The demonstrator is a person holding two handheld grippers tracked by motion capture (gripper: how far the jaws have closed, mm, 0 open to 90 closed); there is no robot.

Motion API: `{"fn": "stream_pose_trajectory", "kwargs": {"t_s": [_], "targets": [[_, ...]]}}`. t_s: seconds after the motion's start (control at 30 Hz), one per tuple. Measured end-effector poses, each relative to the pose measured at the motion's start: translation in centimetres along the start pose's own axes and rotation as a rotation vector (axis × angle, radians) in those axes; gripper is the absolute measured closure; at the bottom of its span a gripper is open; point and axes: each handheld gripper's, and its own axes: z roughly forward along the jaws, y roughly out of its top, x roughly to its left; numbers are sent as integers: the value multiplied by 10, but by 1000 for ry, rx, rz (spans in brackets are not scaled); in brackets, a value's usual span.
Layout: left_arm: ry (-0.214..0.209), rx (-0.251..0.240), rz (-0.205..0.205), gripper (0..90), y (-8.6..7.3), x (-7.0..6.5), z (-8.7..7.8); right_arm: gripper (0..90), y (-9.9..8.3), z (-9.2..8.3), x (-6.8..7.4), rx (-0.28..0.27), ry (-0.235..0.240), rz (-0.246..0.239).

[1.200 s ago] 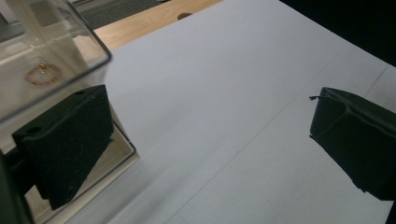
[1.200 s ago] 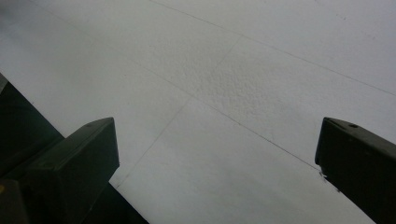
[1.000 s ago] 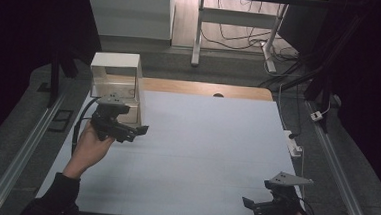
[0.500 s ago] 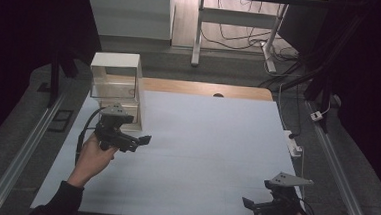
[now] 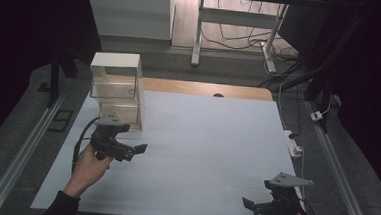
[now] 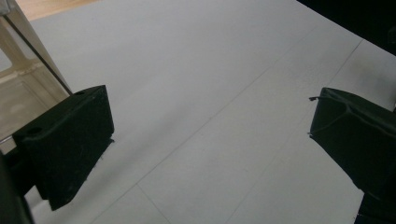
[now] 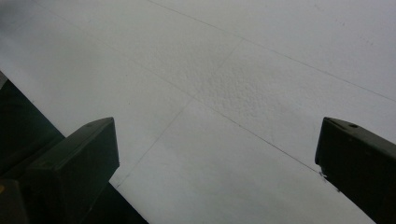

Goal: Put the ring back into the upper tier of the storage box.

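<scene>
High view had the left gripper (image 5: pixel 138 148) over the left side of the desk (image 5: pixel 211 139), held in a hand (image 5: pixel 89 164) whose forearm came in from the near left corner. Its jaws pointed toward the middle of the desk, and it sat just in front of the clear box (image 5: pixel 115 88) that stood near the far left corner, close to it but not touching. A black cable (image 5: pixel 80 140) looped from the gripper's back toward the left edge.

Left gripper view showed the jaws released, spread wide with bare white desk (image 6: pixel 210 93) between them and nothing in their grasp. The corner of the clear box (image 6: pixel 18 79) stood just beyond the left jaw.

Down at the near right corner the right gripper (image 5: pixel 247 203) hung low by the near edge, a grey plate (image 5: pixel 288 181) on top, jaws aimed left along the desk. Right gripper view showed those jaws released too, well apart, with only the pebbled white surface (image 7: pixel 224 93) and its faint seam lines between them. The two grippers were well apart, one on each side.
</scene>
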Motion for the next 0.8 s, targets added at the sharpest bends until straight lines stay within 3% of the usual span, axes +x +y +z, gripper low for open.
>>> {"fn": "stream_pose_trajectory", "kwargs": {"t_s": [0.37, 0.8], "targets": [[-2, -12, -17, 0, -16, -7, -11, 0, 0, 0, 1, 2, 2, -3], [18, -10, -86, 0, -47, -4, -30, 0, 0, 0, 1, 3, 1, -8]]}}
